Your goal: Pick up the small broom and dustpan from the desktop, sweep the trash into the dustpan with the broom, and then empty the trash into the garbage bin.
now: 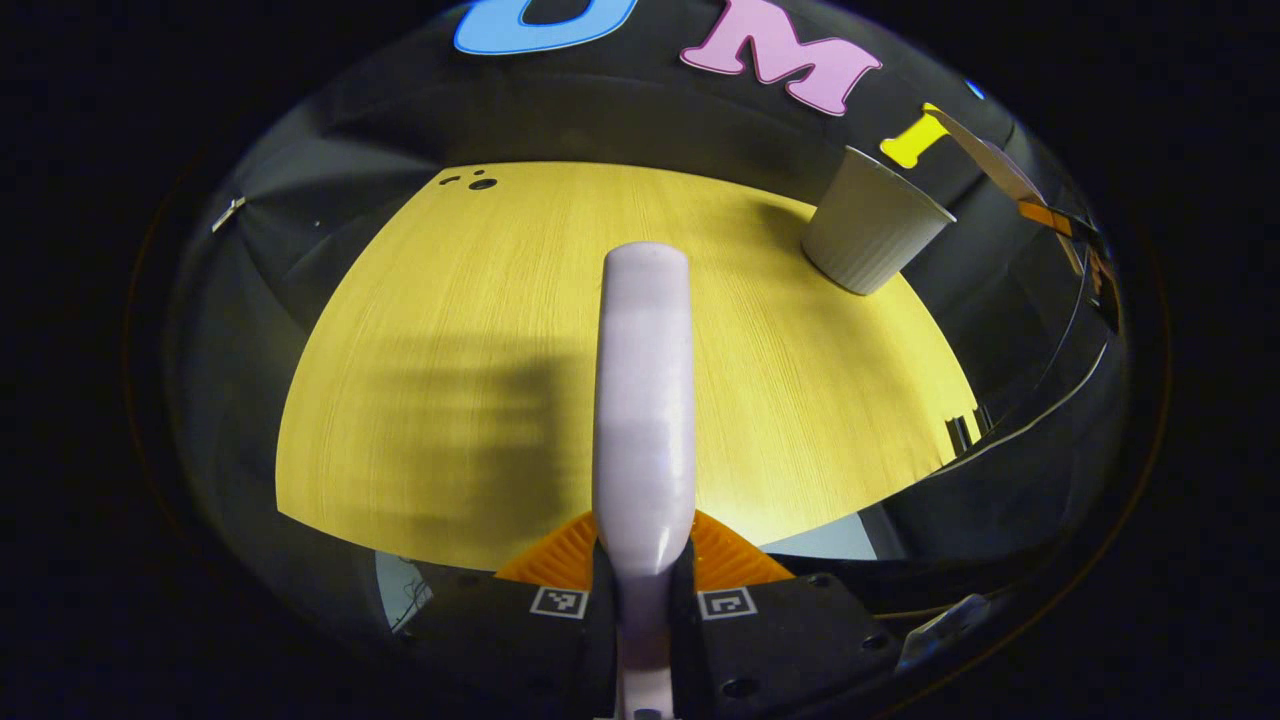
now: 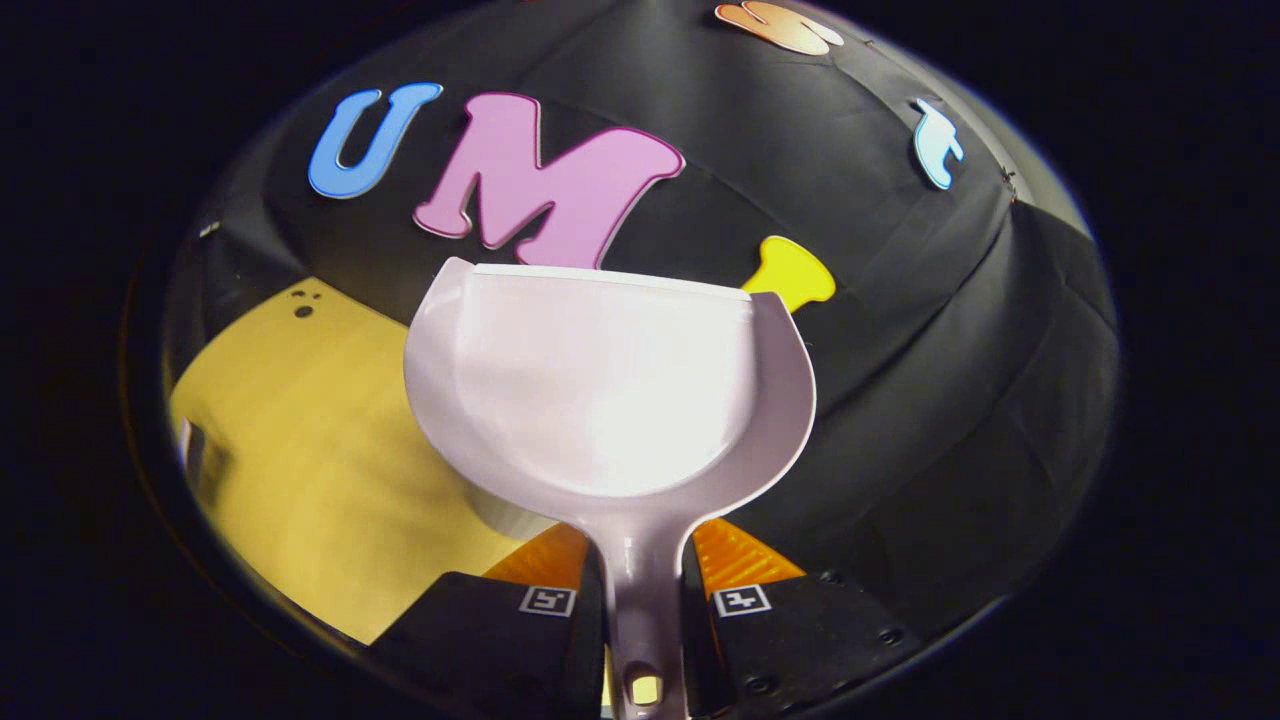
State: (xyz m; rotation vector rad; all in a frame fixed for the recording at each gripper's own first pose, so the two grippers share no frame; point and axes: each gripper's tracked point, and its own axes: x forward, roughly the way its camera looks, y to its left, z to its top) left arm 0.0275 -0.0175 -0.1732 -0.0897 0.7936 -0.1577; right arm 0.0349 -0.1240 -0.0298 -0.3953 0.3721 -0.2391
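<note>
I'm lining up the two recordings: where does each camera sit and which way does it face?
Left gripper view: rides the left tongs, looking along the broom across the yellow desktop toward the garbage bin.
Right gripper view: rides the right tongs, facing the raised dustpan and booth wall.
Shared: the desktop, its dark holes.

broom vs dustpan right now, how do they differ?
Shape: the broom shows as a narrow rounded stick pointing out over the desk; the dustpan is a wide open scoop on a short handle.
Holder: the broom sits in the left tool, the dustpan in the right tool.
Backdrop: the broom hangs above the desk near the bin; the dustpan is raised against the wall.
Shared: both pale plastic, both clamped by the handle.
</note>
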